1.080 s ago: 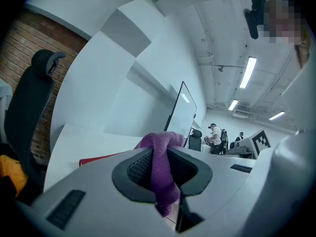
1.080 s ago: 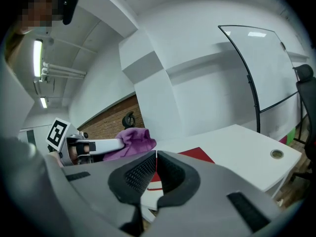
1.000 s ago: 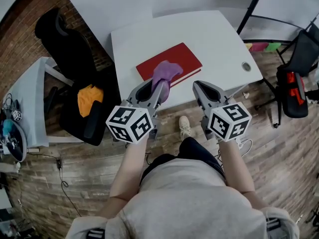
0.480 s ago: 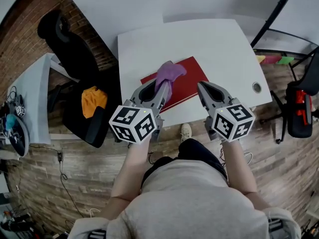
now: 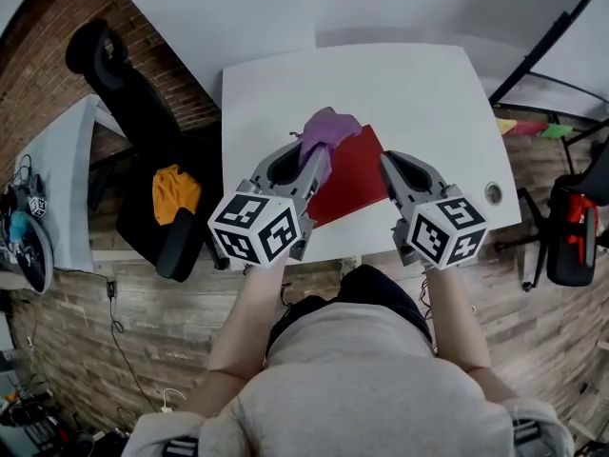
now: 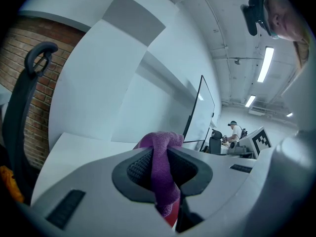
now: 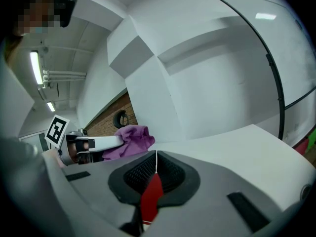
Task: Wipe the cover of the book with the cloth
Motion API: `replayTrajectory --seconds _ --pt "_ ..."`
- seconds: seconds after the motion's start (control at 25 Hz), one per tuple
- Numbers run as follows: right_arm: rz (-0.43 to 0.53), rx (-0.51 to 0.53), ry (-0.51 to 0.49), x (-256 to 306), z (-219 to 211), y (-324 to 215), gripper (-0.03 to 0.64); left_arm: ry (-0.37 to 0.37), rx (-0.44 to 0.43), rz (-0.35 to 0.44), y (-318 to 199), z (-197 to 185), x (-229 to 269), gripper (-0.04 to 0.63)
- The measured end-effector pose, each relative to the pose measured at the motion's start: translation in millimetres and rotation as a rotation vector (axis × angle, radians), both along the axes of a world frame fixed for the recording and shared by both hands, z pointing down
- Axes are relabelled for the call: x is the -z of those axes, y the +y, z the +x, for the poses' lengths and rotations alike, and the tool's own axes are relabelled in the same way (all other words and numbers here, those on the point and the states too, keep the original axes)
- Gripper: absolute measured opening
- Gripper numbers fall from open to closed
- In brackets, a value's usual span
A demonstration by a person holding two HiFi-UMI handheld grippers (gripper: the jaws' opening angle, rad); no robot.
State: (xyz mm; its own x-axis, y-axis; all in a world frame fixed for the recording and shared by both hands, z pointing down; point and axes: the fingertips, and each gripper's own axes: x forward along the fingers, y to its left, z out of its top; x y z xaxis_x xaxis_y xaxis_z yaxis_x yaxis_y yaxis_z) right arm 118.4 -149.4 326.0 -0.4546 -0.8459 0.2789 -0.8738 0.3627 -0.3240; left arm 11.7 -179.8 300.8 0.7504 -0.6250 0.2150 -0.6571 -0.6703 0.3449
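Note:
A red book lies near the front of the white table. My left gripper is shut on a purple cloth, which bunches out past the jaws over the book's far left corner. In the left gripper view the cloth hangs between the pads, with a sliver of book below. My right gripper is at the book's right edge, shut, jaws meeting in a thin seam. Red book shows through the slit behind them. The cloth and left gripper are to its left.
A black office chair with an orange item stands left of the table, and a second white table lies beyond it. A cable hole is near the front right corner. Another black chair stands at the right.
Both grippers have come forward over the table. The cloth has gone from the book's middle to its far left corner, and the right gripper now reaches the book's right edge.

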Motion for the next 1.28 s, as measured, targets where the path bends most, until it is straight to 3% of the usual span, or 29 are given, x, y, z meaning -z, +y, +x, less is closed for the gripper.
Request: replayTrajectory --seconds 0.56,1.28 --pt "-0.062 0.021 -0.021 -30 29 -46 0.023 0.014 -0.032 -0.054 -41 49 -18 0.08" --pt "-0.157 0.027 -0.041 -70 48 -59 0.023 -0.004 -0.087 -0.164 -51 98 -63 0.08"
